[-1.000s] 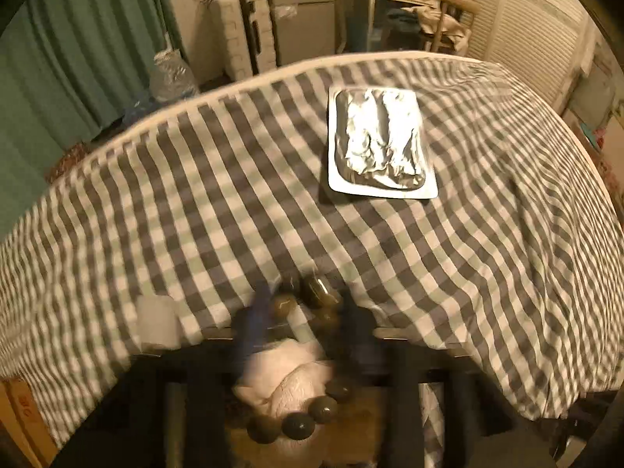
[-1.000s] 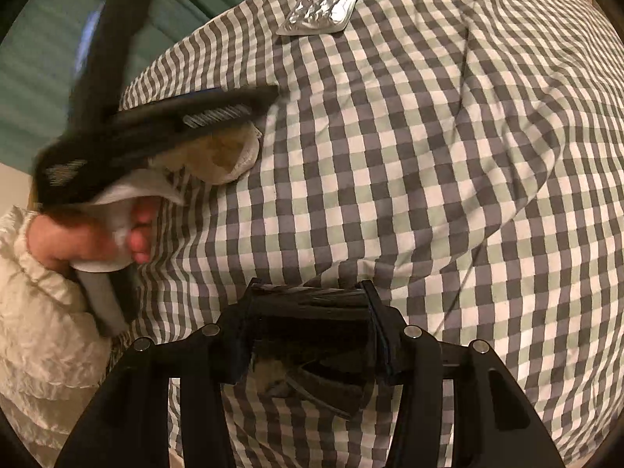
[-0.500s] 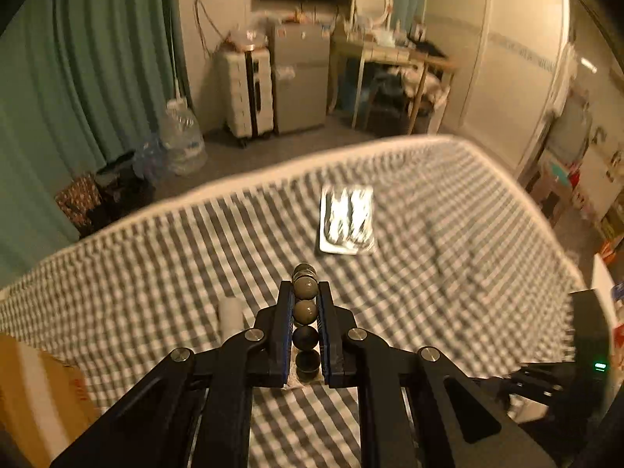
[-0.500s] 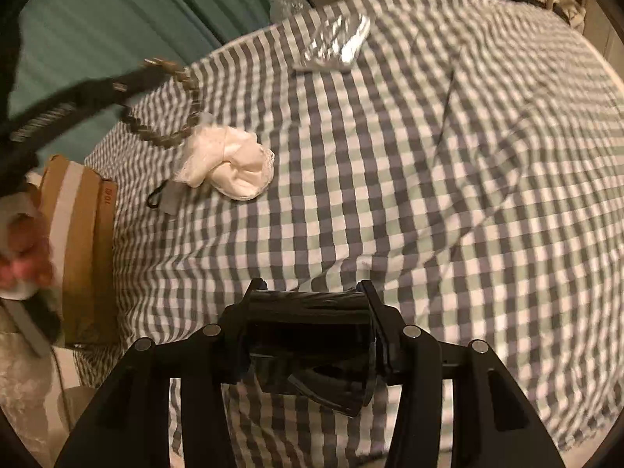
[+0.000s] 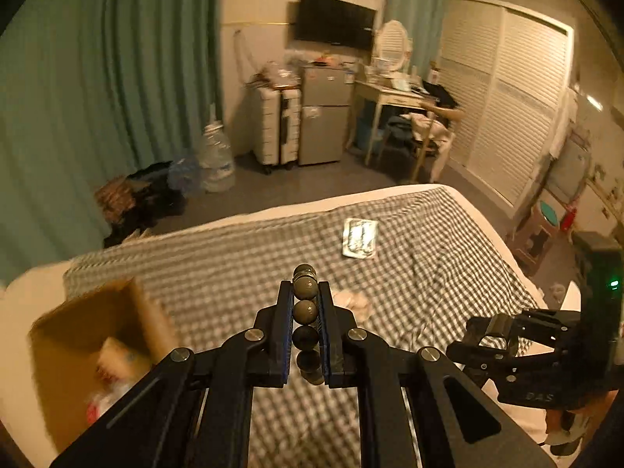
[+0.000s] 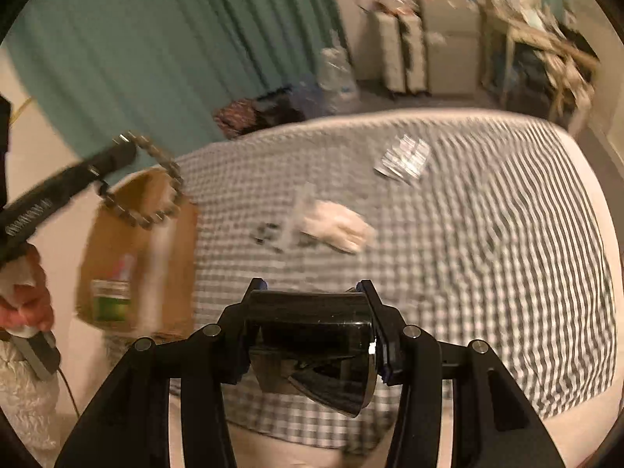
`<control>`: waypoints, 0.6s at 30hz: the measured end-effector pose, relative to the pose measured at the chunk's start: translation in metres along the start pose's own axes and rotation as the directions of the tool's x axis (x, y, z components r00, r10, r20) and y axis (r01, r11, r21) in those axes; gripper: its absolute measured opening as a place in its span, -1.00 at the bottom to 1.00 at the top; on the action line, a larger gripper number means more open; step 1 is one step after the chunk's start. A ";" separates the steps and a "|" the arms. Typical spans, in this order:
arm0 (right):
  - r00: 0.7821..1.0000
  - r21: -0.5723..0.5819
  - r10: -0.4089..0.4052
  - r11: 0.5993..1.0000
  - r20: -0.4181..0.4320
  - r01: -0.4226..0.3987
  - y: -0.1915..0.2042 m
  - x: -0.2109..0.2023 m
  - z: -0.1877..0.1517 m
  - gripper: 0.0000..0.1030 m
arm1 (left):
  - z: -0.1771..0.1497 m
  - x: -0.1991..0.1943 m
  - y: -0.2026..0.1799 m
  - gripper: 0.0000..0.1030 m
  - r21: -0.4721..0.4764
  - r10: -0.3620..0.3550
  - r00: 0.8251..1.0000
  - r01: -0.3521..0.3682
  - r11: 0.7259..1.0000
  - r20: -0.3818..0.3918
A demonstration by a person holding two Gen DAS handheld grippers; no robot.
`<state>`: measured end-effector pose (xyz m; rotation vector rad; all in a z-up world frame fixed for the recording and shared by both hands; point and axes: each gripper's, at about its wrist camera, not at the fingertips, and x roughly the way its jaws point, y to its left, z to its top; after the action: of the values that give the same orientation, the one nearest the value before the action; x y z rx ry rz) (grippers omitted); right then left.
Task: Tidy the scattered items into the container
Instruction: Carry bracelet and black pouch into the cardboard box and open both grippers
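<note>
**Two tools loaded, both bound for one cardboard box**

Two items are off the bed at once. The left tool (image 5: 306, 327) is closed narrow on a string of dark, glossy round beads (image 5: 305, 308), several beads stacked in a line between its jaws; the right wrist view shows the rest of the bracelet hanging as a loose loop over the open brown cardboard box (image 6: 136, 257) at the bed's edge. The beads look hard and smooth, likely slippery singly, and the strand is limp, so a pinch across two or three beads seems the safer hold.

The right tool (image 6: 312, 312) clamps a shiny black curved object (image 6: 312, 351), rigid and reflective, gripped across its width; what it is cannot be told.

Left on the grey-and-white checked bedspread (image 6: 487, 253) are a soft crumpled white cloth (image 6: 339, 226), which should compress under any grip, a flat silver foil blister pack (image 6: 403, 158), light and best taken by an edge, and small dark bits (image 6: 269, 234) too blurred to identify.
</note>
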<state>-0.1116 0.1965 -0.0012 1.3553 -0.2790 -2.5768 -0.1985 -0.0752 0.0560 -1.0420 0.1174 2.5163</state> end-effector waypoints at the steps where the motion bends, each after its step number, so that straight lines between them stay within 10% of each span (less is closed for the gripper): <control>1: 1.000 -0.018 0.021 1.000 0.005 -0.020 0.014 -0.004 0.002 -0.08 | -0.004 -0.008 0.009 -0.79 -0.011 0.014 1.000 -0.014 1.000 0.000; 11: 0.950 -0.120 0.284 0.947 -0.133 -0.299 0.188 0.029 0.017 -0.08 | -0.069 -0.067 0.139 -0.79 -0.152 0.171 0.985 -0.166 0.974 0.020; 18: 0.962 -0.160 0.183 0.963 -0.204 -0.217 0.255 0.103 0.021 -0.08 | -0.113 -0.028 0.216 -0.79 -0.235 0.202 0.977 -0.214 0.948 -0.074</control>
<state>-0.1599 -0.0745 -0.0025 1.4112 -0.1376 -2.2317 -0.1936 -0.3074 -0.0225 -1.2456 -0.0726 2.7480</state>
